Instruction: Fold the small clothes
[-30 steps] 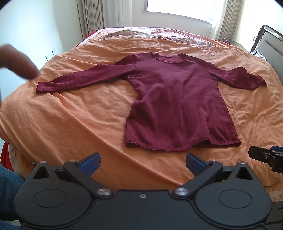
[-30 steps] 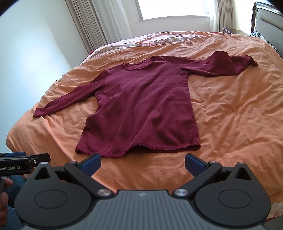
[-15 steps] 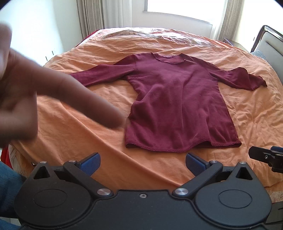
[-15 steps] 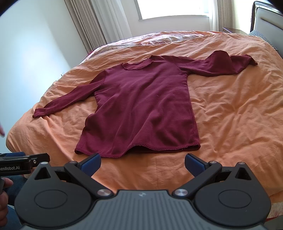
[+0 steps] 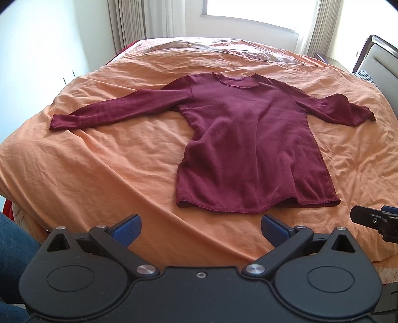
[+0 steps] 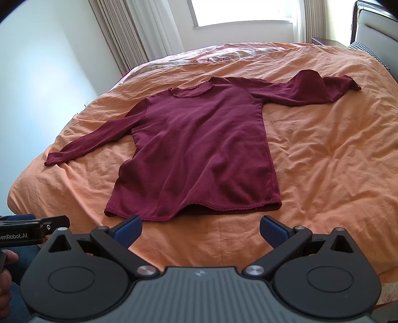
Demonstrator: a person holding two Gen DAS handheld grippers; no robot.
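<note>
A maroon long-sleeved shirt (image 5: 248, 149) (image 6: 199, 149) lies flat, face up, on the orange bedspread (image 5: 99, 169) (image 6: 323, 161), hem toward me and neckline away. Its left sleeve (image 5: 119, 109) stretches straight out; its right sleeve (image 6: 311, 92) is bunched and partly doubled over near the cuff. My left gripper (image 5: 200, 229) is open just short of the hem, nothing between its blue pads (image 5: 128, 228). My right gripper (image 6: 200, 229) is open too, also just short of the hem, and empty. Each gripper shows at the edge of the other's view.
The bed's front edge runs just under both grippers. A headboard (image 5: 378, 59) and a patterned pillow (image 6: 368, 49) stand at the right. Curtains (image 6: 129, 32) and a bright window (image 6: 238, 12) are behind the bed; a pale wall (image 5: 37, 49) is at the left. Blue-jeaned leg (image 5: 15, 243) shows at lower left.
A bare hand that swept across the left of the left wrist view half a second ago is gone, uncovering the left sleeve. The shirt and both grippers have stayed put.
</note>
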